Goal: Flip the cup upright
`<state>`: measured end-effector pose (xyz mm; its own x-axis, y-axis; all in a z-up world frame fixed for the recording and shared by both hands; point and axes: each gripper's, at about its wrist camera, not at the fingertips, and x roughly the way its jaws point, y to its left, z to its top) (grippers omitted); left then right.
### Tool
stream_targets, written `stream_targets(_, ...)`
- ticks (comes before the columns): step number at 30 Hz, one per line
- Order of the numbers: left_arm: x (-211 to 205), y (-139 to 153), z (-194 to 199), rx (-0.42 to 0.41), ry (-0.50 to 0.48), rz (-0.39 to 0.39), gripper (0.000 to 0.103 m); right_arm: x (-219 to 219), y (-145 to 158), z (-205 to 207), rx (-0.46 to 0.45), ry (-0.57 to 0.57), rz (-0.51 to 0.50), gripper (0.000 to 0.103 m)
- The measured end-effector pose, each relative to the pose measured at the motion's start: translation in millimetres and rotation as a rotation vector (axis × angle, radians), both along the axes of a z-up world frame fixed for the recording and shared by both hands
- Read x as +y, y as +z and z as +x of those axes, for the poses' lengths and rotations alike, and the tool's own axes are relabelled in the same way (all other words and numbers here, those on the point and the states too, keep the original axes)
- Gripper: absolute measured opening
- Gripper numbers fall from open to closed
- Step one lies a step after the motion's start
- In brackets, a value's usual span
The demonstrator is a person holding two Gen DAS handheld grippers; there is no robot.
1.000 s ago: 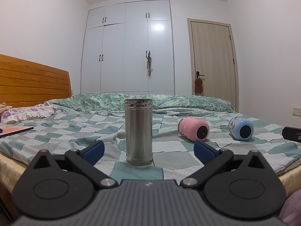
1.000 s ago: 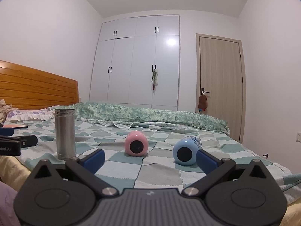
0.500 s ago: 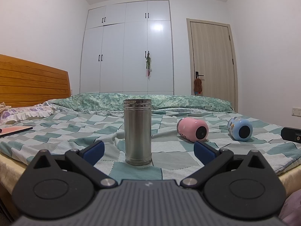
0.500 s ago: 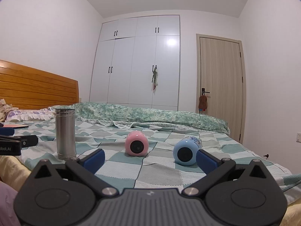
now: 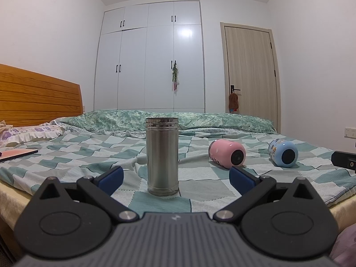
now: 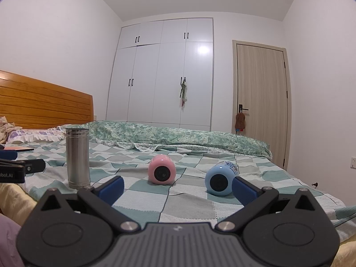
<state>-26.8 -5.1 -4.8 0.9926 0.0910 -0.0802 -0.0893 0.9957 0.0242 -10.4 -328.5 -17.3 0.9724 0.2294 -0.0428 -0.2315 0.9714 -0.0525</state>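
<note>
A steel cup point(image 5: 162, 155) stands upright on the checked bedspread point(image 5: 200, 184), straight ahead of my open, empty left gripper point(image 5: 175, 175). A pink cup point(image 5: 227, 153) and a blue cup point(image 5: 283, 153) lie on their sides to its right, bottoms toward me. In the right wrist view the steel cup point(image 6: 77, 158) stands at the left, the pink cup point(image 6: 162, 172) lies in the middle and the blue cup point(image 6: 220, 179) lies just ahead of the right finger. My right gripper point(image 6: 178, 188) is open and empty, short of both lying cups.
A wooden headboard point(image 5: 40, 98) and pillows point(image 5: 29, 132) are at the left, a folded green quilt point(image 5: 178, 120) across the far side. A pink flat object point(image 5: 17, 153) lies at the left. The left gripper's body point(image 6: 13, 170) shows at the right view's left edge.
Both views have shifted only very slightly. The cups have not moved and both grippers stay open.
</note>
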Motion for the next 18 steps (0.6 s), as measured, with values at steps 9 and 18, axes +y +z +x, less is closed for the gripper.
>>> stream_targets(9,-0.9,0.5,-1.1,-0.001,0.001,0.002,0.103,0.1,0.0,-0.1,-0.001,0.0,0.0,0.103)
stream_targets(18,-0.2,0.7,-2.7,-0.008,-0.004,0.006,0.103,0.1,0.0,-0.4,0.0,0.0,0.0,0.103)
